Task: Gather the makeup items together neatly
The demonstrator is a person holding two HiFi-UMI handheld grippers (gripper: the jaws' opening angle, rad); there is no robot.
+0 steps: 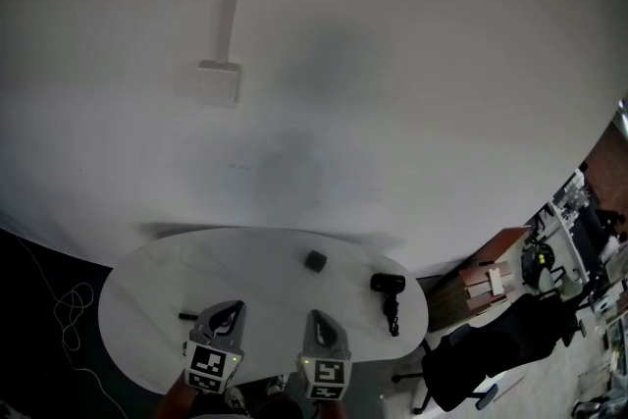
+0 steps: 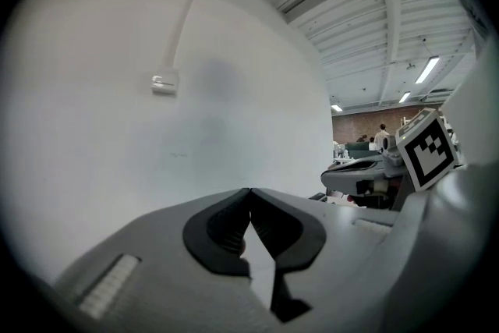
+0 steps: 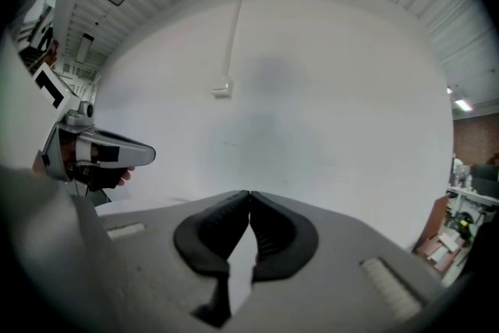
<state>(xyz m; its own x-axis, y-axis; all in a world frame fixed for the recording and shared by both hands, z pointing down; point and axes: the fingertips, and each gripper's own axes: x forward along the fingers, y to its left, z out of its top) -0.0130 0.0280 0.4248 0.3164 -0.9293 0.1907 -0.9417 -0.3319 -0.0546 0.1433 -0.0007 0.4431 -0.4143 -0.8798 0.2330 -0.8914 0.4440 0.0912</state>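
Note:
In the head view a white oval table (image 1: 147,285) stands low in the picture. On it lie a small dark boxy item (image 1: 315,260) near the far edge, a black handled item (image 1: 390,294) at the right, and a slim dark stick (image 1: 186,316) at the left. My left gripper (image 1: 230,309) hovers over the near side, just right of the stick. Beside it, my right gripper (image 1: 316,317) sits below the boxy item. Both gripper views face the white wall. The left gripper (image 2: 249,191) and the right gripper (image 3: 249,193) are shut, tips touching, with nothing held.
A white wall fills most of the view, with a junction box (image 1: 217,81) and conduit on it. Right of the table stand a wooden cabinet (image 1: 486,282) and a black office chair (image 1: 491,348). A white cable (image 1: 69,304) lies on the dark floor at left.

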